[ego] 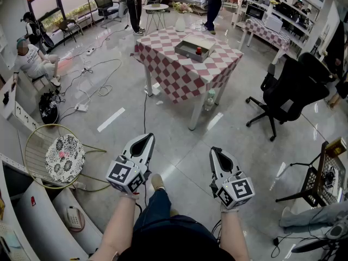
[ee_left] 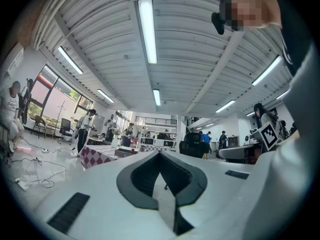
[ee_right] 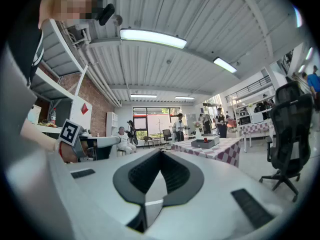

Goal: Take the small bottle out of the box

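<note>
The small red bottle (ego: 199, 51) stands inside an open grey box (ego: 191, 49) on a table with a red-and-white checked cloth (ego: 179, 72), far ahead across the floor. Both grippers are held low in front of the person, well short of the table. My left gripper (ego: 148, 137) is shut with nothing in it, its jaws meeting in a point (ee_left: 160, 155). My right gripper (ego: 215, 150) is also shut and empty (ee_right: 161, 153). The right gripper view shows the box (ee_right: 206, 143) and the bottle (ee_right: 204, 140) small in the distance.
A white vase (ego: 180, 23) stands at the table's far edge and a clear bottle (ego: 210, 99) sits on the floor by a table leg. A black office chair (ego: 288, 94) is at the right. Cables (ego: 89, 86) trail at the left. People stand beyond the table.
</note>
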